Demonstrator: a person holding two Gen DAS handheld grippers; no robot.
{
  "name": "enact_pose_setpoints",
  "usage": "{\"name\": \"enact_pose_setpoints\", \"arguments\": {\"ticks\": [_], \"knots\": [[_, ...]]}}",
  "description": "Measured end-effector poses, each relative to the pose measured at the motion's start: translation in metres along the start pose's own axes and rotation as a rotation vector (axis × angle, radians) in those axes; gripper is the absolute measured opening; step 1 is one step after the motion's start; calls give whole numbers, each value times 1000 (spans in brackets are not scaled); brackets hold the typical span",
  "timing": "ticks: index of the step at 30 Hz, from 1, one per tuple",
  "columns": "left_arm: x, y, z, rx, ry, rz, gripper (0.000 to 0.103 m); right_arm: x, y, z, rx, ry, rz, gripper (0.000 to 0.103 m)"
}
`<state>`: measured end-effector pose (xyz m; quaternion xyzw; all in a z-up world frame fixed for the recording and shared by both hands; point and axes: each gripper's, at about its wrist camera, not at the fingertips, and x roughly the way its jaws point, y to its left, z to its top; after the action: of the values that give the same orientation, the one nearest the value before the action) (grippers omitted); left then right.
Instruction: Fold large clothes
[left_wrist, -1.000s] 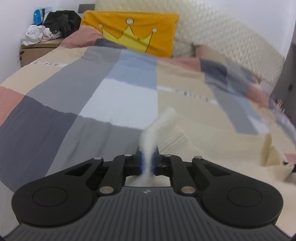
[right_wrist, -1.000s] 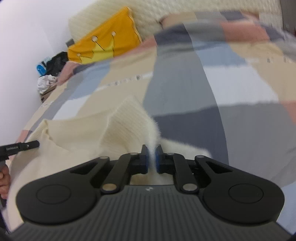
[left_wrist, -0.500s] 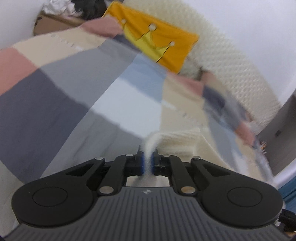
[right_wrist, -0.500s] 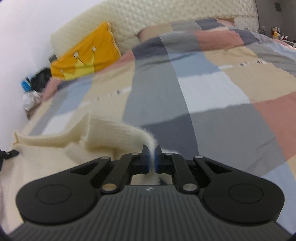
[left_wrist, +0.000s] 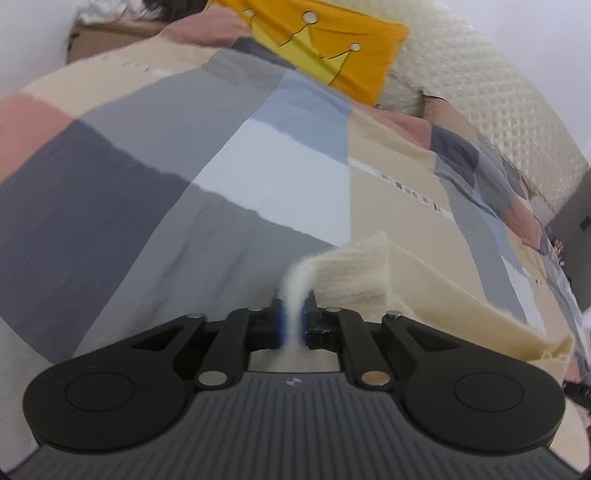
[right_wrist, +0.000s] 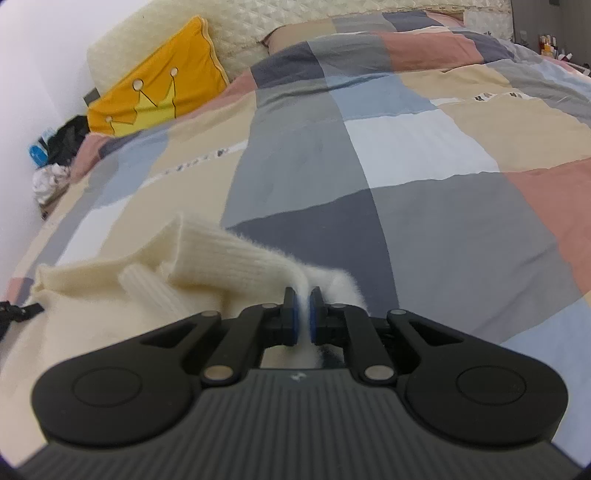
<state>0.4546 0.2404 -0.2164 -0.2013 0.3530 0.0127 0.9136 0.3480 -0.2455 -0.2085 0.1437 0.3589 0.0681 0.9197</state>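
The cream knitted sweater (right_wrist: 110, 295) lies on the bed (right_wrist: 424, 221), on the patchwork cover, near the lower edge of both views. The left gripper (left_wrist: 293, 317) has its jaws narrow and pressed on a thin pinch of the cream knit. The right gripper (right_wrist: 303, 314) does the same, its blue pads (right_wrist: 292, 321) close together with fluffy fabric between them.

What could go wrong: each grip takes only a small bit of a fuzzy, stretchy knit. If the two hands pull apart too hard, I think the fabric can slip out of one pair of jaws, and the fold will fall open on that side. If one hand goes lower or faster than the other, the edge can land crooked and the ribbed part (right_wrist: 236, 258) can bunch under the body. A loose sleeve may also fold inside and make a lump.

The long axis of the sweater seems to run between the two grippers. In the right view it goes from the jaws toward 9 o'clock, in the left view from the jaws toward 3 o'clock. Which end is the collar I cannot tell. The yellow crown pillow (right_wrist: 159, 88) sits far at 11 o'clock.
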Motion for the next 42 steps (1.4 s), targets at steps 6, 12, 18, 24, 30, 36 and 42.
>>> {"name": "enact_pose_setpoints", "arguments": {"ticks": [6, 12, 18, 24, 30, 36, 42], "knots": [[-19, -23, -4, 80, -4, 56, 36, -11, 7, 0, 16, -4, -8, 23], [-61, -47, -14, 134, -58, 33, 39, -36, 18, -7, -8, -35, 12, 49], [-109, -63, -39, 101, -93, -36, 39, -71, 29, -16, -13, -87, 29, 49], [-148, -83, -76, 132, -93, -75, 39, -113, 38, -46, -21, -114, 39, 49], [-184, -94, -119, 148, -69, -100, 39, -150, 48, -76, -23, -129, 71, 49], [-208, -85, -161, 53, -10, -103, 39, -173, 44, -101, 55, -115, 99, 49], [-217, -60, -179, -179, 14, -142, 57, -167, 31, -121, 240, -41, 172, 56]]}}
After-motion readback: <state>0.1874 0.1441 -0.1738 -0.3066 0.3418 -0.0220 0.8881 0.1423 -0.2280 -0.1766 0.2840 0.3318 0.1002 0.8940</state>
